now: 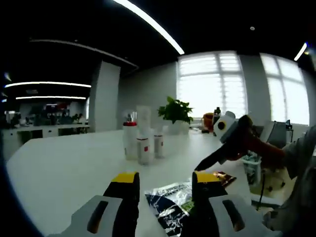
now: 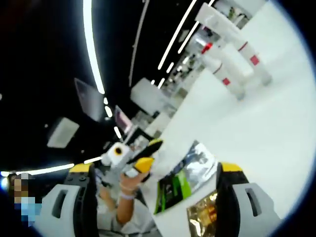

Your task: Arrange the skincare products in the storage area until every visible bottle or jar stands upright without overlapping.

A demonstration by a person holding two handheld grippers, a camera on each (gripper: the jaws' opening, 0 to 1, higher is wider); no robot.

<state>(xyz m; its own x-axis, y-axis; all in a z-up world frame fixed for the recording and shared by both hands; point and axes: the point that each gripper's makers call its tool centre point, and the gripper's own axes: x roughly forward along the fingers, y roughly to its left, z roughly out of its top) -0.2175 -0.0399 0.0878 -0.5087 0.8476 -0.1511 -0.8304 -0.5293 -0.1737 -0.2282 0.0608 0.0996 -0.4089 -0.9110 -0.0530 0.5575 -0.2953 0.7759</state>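
Three white skincare bottles with red labels [image 1: 143, 140] stand upright in a tight cluster on the white table [image 1: 64, 168]; the right gripper view shows the bottles [image 2: 229, 61] tilted, far off at the top right. My left gripper [image 1: 164, 180] is open, low over the table, with a silver and green foil sachet [image 1: 170, 200] lying just beyond its jaws. My right gripper [image 2: 155, 170] is open too, above the same silver sachet [image 2: 187, 175] and a gold sachet [image 2: 207, 215]. The right gripper [image 1: 210, 159] comes in from the right, pointing down at the sachets.
A potted plant [image 1: 175, 111] stands at the table's far edge, in front of bright windows. A small white cup [image 1: 253, 170] and a person's sleeve [image 1: 301, 163] are at the right. A hand holds the left gripper [image 2: 148, 154]. Desks and monitors stand beyond the table.
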